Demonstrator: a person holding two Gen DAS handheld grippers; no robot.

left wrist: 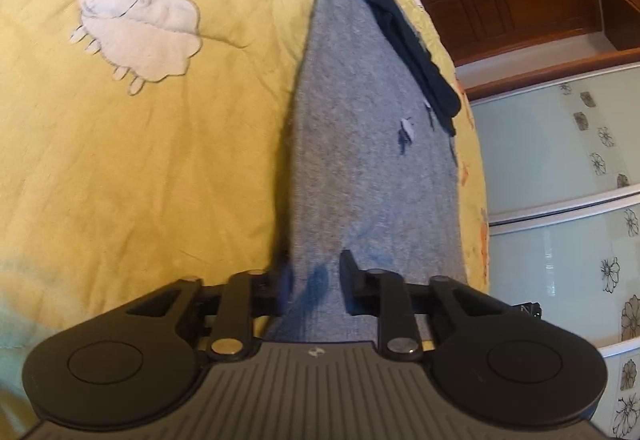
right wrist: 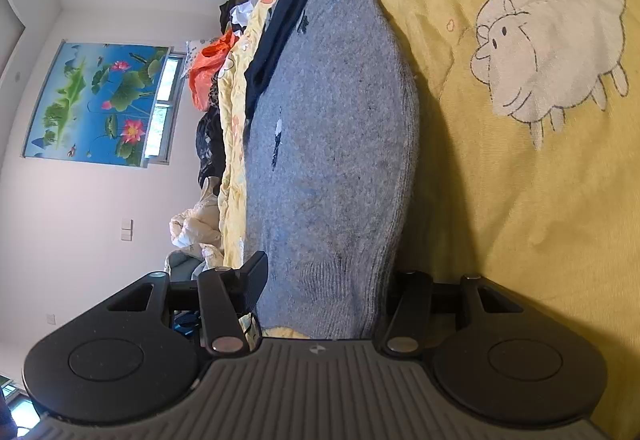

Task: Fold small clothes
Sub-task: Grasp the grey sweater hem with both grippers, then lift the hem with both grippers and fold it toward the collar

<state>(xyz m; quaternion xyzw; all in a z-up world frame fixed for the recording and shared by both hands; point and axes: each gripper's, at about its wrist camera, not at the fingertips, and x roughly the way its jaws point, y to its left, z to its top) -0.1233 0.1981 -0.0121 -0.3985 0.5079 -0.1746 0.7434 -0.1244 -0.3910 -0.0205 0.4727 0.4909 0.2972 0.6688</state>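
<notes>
Left wrist view: grey knit garment (left wrist: 372,144) with dark trim, stretched over yellow bedspread (left wrist: 160,160); left tongs (left wrist: 316,276) pinching its near edge, right tongs (right wrist: 328,280) clamped on thicker ribbed hem

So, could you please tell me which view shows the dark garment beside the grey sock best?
The left wrist view: the dark garment lies in full length along the grey sock. The right wrist view shows it only as a foreshortened strip.
</notes>
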